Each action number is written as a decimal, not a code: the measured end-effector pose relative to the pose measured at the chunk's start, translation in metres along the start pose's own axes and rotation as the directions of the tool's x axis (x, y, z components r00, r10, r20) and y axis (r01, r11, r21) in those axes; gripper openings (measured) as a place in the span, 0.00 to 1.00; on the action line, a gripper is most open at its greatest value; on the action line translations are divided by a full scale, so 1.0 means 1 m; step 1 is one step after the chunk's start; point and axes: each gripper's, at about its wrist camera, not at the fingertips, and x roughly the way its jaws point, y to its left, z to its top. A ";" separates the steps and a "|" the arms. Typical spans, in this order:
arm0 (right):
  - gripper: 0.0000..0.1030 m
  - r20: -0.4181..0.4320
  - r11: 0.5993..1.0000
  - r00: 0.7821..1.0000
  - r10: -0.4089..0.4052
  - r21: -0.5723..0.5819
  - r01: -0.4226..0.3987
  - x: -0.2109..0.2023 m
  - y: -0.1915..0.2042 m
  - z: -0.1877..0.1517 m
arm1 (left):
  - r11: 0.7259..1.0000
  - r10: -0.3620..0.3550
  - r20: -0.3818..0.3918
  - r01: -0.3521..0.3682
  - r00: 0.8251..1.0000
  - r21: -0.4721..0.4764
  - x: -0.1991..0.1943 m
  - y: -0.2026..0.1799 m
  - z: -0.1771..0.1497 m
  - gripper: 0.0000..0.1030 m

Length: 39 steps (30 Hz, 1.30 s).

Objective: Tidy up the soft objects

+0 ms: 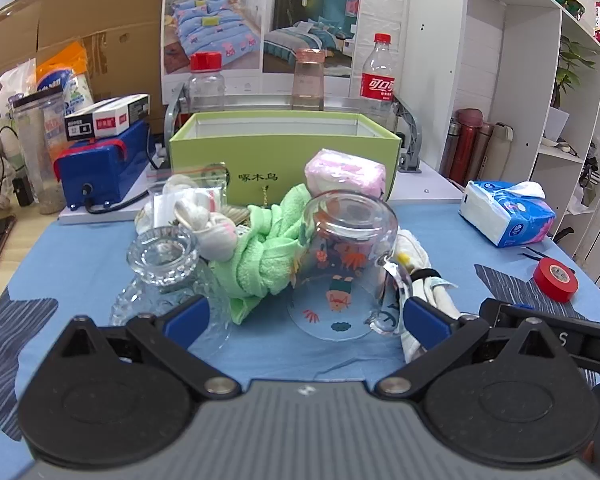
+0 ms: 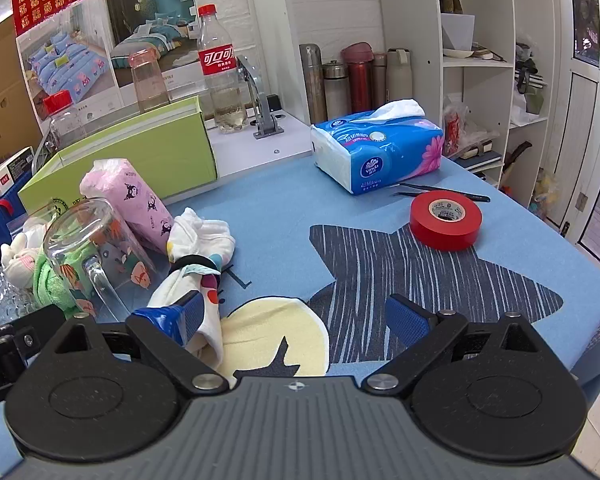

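A green towel [image 1: 266,256] lies bunched in the middle of the blue table, with a small white plush toy [image 1: 210,220] to its left and a pink tissue pack [image 1: 344,174] behind it. A printed glass mug [image 1: 346,264] lies on its side in front. White patterned socks [image 2: 198,252] lie right of the mug. An open green box [image 1: 284,148] stands behind. My left gripper [image 1: 306,320] is open and empty, just before the mug. My right gripper [image 2: 296,316] is open, its left finger touching the socks.
A cut-glass dish [image 1: 164,256] sits left of the towel. A blue tissue pack [image 2: 376,150], red tape roll [image 2: 446,220] and tweezers [image 2: 440,192] lie to the right. Bottles [image 1: 378,76] stand behind the box. A blue machine [image 1: 104,164] is at the left.
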 end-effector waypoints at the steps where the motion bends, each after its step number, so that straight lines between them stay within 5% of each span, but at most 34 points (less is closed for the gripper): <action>1: 0.82 0.000 1.000 1.000 0.000 0.000 0.000 0.000 0.000 0.000 | 1.000 -0.002 -0.002 0.002 1.000 0.000 0.001 0.000 0.000 1.00; 39: 0.82 -0.014 1.000 1.000 0.001 -0.007 -0.002 0.005 0.005 -0.001 | 1.000 -0.007 -0.017 0.007 1.000 -0.020 0.008 0.005 -0.001 1.00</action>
